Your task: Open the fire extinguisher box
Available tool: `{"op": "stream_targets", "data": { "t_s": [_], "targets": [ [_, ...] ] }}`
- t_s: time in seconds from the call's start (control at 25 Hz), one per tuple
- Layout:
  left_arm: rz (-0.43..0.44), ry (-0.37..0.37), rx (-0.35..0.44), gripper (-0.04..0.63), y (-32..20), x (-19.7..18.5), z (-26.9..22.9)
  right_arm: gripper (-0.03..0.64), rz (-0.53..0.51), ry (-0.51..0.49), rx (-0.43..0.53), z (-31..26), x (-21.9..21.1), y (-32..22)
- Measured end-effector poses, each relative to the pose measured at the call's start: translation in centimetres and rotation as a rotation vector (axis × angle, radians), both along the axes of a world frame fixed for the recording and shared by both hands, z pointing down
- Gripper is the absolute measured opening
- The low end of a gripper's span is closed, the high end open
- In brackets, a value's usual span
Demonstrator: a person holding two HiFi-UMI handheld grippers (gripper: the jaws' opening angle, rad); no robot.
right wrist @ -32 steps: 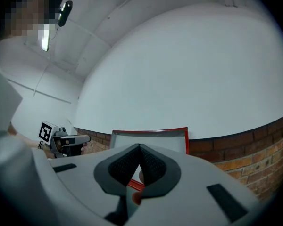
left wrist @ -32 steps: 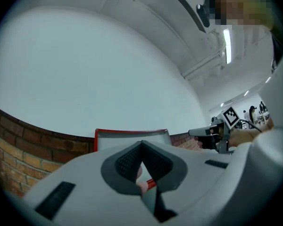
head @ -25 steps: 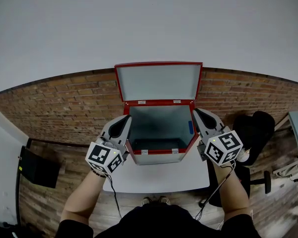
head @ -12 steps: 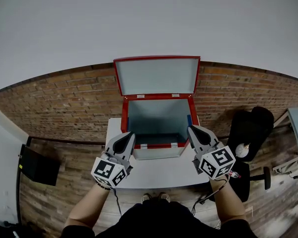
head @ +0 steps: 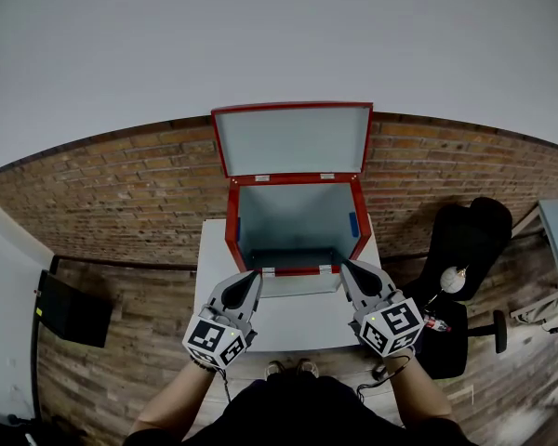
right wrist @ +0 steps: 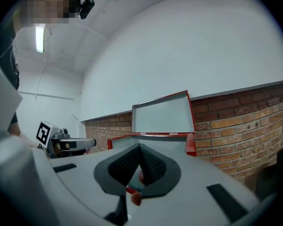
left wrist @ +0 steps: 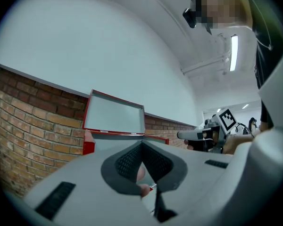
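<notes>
The red fire extinguisher box [head: 232,221] stands on a small white table [head: 298,321], its lid [head: 293,140] raised upright toward the wall. The grey inside shows only a small blue patch [head: 353,223] on the right wall. My left gripper [head: 253,277] is shut and hovers just off the box's front left corner, apart from it. My right gripper [head: 347,268] is shut off the front right corner. In the left gripper view the lid [left wrist: 114,117] rises beyond the left gripper [left wrist: 141,145]. The right gripper view shows the lid [right wrist: 162,115] past the right gripper [right wrist: 139,147]. Neither holds anything.
A brick wall [head: 121,193] runs behind the table, over a wooden floor. A black office chair [head: 465,240] stands to the right of the table. A dark flat object [head: 70,316] lies on the floor at the left.
Both grippers have drawn back from the box's sides toward its front corners and closer to me. The lid stays up.
</notes>
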State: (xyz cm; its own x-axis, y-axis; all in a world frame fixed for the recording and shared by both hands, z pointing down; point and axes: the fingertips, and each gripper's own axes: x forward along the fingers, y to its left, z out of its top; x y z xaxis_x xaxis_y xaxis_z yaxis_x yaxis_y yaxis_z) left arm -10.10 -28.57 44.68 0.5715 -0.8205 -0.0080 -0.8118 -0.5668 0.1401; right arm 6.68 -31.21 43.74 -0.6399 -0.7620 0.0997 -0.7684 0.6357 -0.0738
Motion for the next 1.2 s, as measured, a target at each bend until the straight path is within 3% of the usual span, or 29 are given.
{"op": "stream_targets", "data": {
  "t_s": [1.2],
  "targets": [
    [0.011,0.027,-0.088,0.048,2.9,1.8,5.8,0.018,-0.001,0.044,-0.056,6.1,-1.2,1.8]
  ]
}}
